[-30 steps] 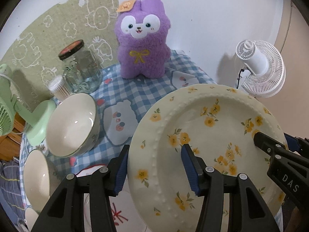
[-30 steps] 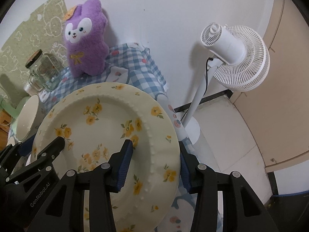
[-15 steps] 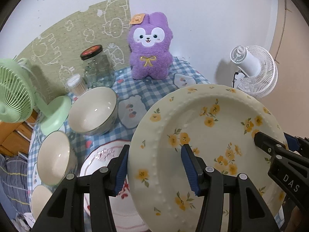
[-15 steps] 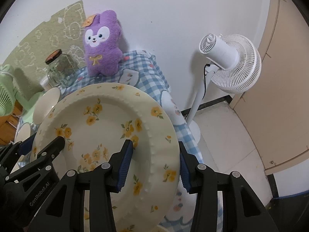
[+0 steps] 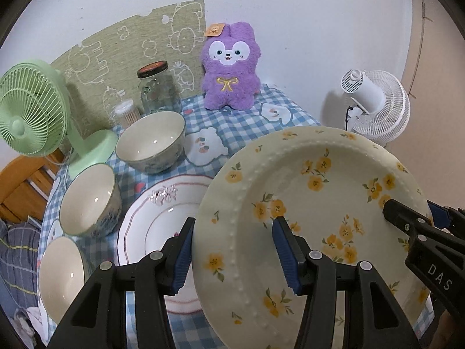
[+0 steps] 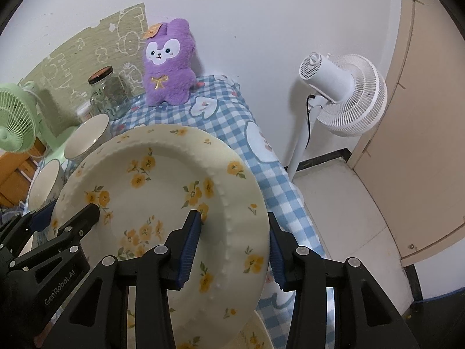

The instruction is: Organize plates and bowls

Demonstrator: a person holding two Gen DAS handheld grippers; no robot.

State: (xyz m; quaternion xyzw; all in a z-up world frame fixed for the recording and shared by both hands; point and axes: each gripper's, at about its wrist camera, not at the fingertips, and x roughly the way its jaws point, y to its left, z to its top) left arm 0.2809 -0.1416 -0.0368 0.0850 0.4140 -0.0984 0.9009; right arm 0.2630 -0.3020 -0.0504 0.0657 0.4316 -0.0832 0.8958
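Both claws grasp one yellow-flowered plate (image 5: 314, 203) by opposite rims, sharing its weight: left gripper (image 5: 232, 257) at 9 o'clock, right gripper (image 6: 232, 247) at 3. It hangs tilted above the white plate (image 5: 157, 226), probably for stacking.

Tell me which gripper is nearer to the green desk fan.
Left. The left gripper clamps the yellow-flowered cream plate on the rim facing the green desk fan; the right gripper clamps the opposite rim, toward the white standing fan.
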